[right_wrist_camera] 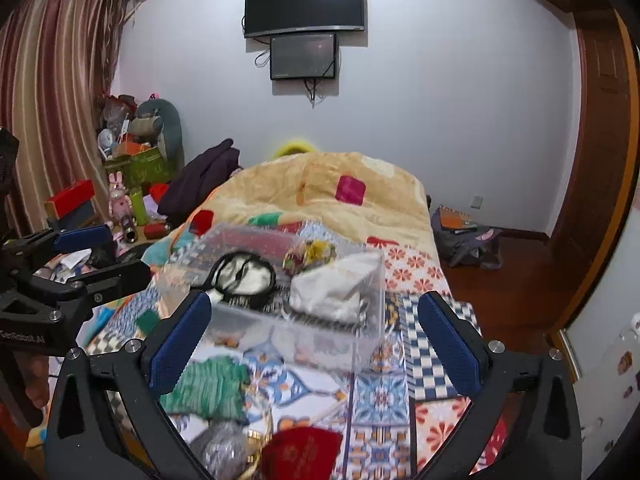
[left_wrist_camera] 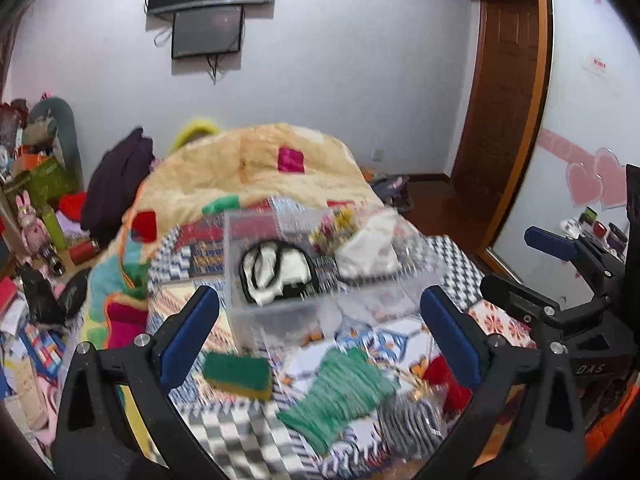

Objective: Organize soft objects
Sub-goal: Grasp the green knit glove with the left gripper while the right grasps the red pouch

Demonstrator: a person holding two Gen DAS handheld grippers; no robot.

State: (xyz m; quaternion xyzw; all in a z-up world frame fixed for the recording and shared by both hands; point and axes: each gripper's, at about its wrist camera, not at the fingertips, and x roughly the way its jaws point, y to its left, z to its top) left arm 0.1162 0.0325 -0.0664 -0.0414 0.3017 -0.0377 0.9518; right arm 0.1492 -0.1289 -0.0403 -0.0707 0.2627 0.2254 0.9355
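Observation:
A clear plastic box [left_wrist_camera: 280,312] stands on the patterned bedspread and holds a black-and-white eye mask [left_wrist_camera: 276,272], a white cloth [left_wrist_camera: 372,248] and a small floral item [left_wrist_camera: 334,226]. In front of it lie a green-and-yellow sponge [left_wrist_camera: 238,376], a green knitted cloth [left_wrist_camera: 340,392], a grey item [left_wrist_camera: 412,416] and a red pouch [left_wrist_camera: 444,384]. My left gripper [left_wrist_camera: 320,336] is open and empty above the sponge and cloth. My right gripper [right_wrist_camera: 316,340] is open and empty just before the box [right_wrist_camera: 320,344], with the green cloth [right_wrist_camera: 208,384] and red pouch [right_wrist_camera: 304,456] below it.
A beige quilt [right_wrist_camera: 320,184] is heaped at the far end of the bed. Clutter, boxes and toys [right_wrist_camera: 128,184] fill the left side. A bag [right_wrist_camera: 468,240] lies on the wooden floor at the right. A wooden door [right_wrist_camera: 600,120] is far right.

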